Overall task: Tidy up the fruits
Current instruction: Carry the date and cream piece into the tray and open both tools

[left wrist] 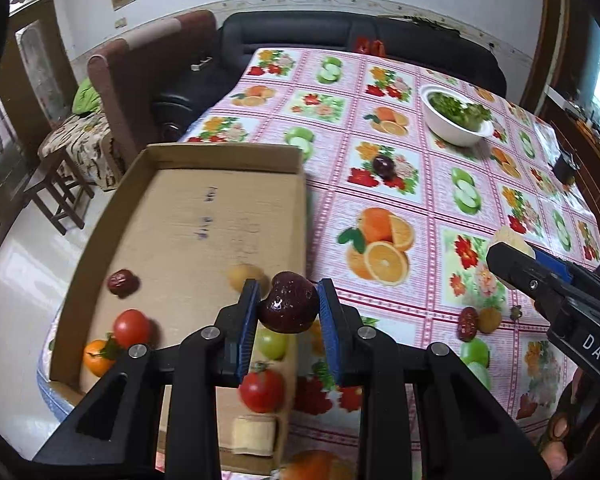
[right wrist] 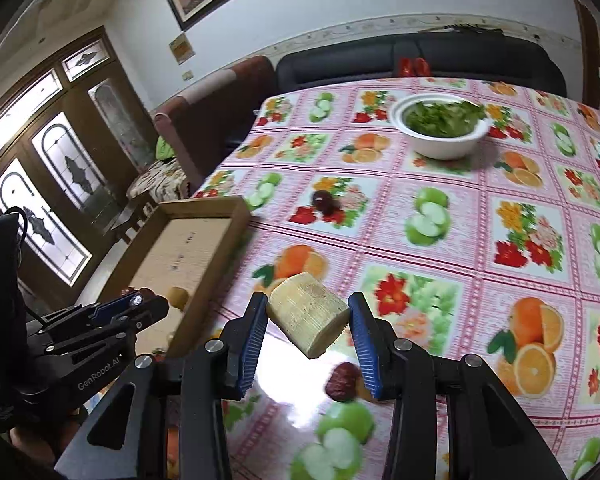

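My left gripper [left wrist: 288, 290] is shut on a dark red plum [left wrist: 288, 304], held above the right wall of a cardboard tray [left wrist: 224, 152]. In the tray lie tomatoes [left wrist: 132, 326], an orange [left wrist: 98, 356], a red date [left wrist: 122, 282], a green fruit [left wrist: 272, 342] and a yellowish fruit [left wrist: 244, 276]. My right gripper [right wrist: 308, 300] is shut on a pale cut cane piece [right wrist: 308, 314] above the tablecloth, right of the tray [right wrist: 204, 210]. A red date [right wrist: 342, 380] lies under it. Each gripper shows in the other view: the right gripper [left wrist: 504, 258], the left gripper [right wrist: 148, 304].
A white bowl of greens [left wrist: 440, 120] stands at the far side of the fruit-print tablecloth [left wrist: 420, 208]. A second dark plum [left wrist: 384, 166] lies mid-table, and a date [left wrist: 469, 323] and a small yellowish fruit [left wrist: 490, 320] lie near the front. Sofas stand behind the table.
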